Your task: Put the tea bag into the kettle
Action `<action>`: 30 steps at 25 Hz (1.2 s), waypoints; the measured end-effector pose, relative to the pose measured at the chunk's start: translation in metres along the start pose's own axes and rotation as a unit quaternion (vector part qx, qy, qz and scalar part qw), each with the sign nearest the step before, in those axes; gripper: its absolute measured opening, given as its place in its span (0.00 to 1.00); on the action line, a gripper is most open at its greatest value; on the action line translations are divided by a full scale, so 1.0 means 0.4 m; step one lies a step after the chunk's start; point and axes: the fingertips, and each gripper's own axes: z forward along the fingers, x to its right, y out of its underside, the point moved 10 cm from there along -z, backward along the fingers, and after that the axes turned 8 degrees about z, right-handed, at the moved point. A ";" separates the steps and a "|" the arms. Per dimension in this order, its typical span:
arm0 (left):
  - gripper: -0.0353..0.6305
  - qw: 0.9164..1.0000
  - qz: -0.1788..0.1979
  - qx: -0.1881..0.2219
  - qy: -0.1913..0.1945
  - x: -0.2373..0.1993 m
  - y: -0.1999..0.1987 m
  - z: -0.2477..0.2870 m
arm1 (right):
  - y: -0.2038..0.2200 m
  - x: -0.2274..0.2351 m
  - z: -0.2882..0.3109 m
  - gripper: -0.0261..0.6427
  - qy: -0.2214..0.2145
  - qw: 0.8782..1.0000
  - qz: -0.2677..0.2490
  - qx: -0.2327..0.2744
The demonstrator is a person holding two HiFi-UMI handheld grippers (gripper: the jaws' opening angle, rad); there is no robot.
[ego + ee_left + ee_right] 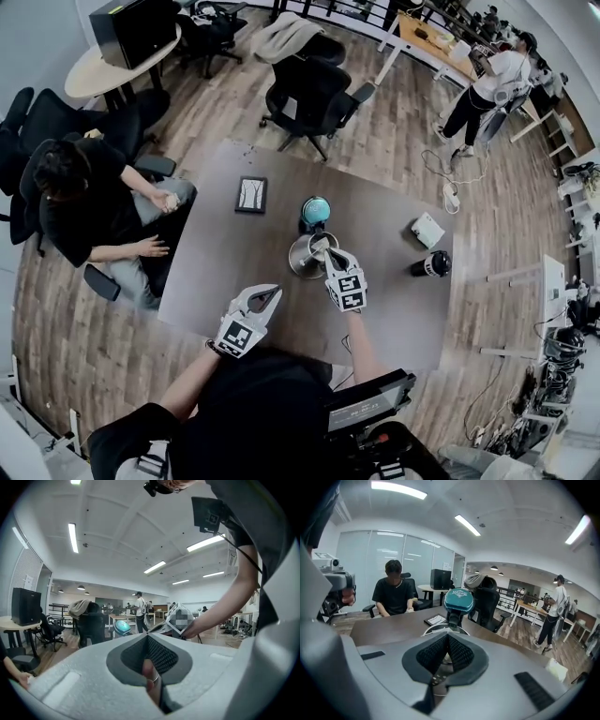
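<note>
A steel kettle point(300, 263) stands mid-table with its teal lid point(316, 210) tipped open behind it. My right gripper point(321, 246) hangs right over the kettle's mouth. In the right gripper view the pads of that gripper point(447, 637) meet, with the kettle rim point(430, 631) and the lid point(458, 599) just beyond them. A thin pale piece, seemingly the tea bag point(446, 658), shows between the pads; most of it is hidden. My left gripper point(277, 292) sits nearer me, left of the kettle, and is shut point(147, 635) and tilted upward.
On the grey table point(394, 309) lie a black-framed tablet point(251, 194), a white box point(427, 229) and a black tumbler point(431, 265). A person point(84, 202) sits at the table's left side. Black office chairs point(314, 89) stand beyond the far edge.
</note>
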 end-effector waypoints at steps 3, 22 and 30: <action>0.04 1.000 -0.002 0.001 0.002 0.000 0.000 0.017 | -0.008 0.014 0.016 0.05 0.013 1.000 -0.007 -0.016; 0.04 1.000 -0.008 -0.007 0.000 0.018 0.017 0.016 | 0.010 0.025 0.045 0.06 0.016 0.998 0.000 -0.053; 0.04 1.000 -0.007 -0.007 0.003 0.017 0.017 0.017 | 0.019 0.019 0.040 0.06 0.011 0.999 0.016 -0.050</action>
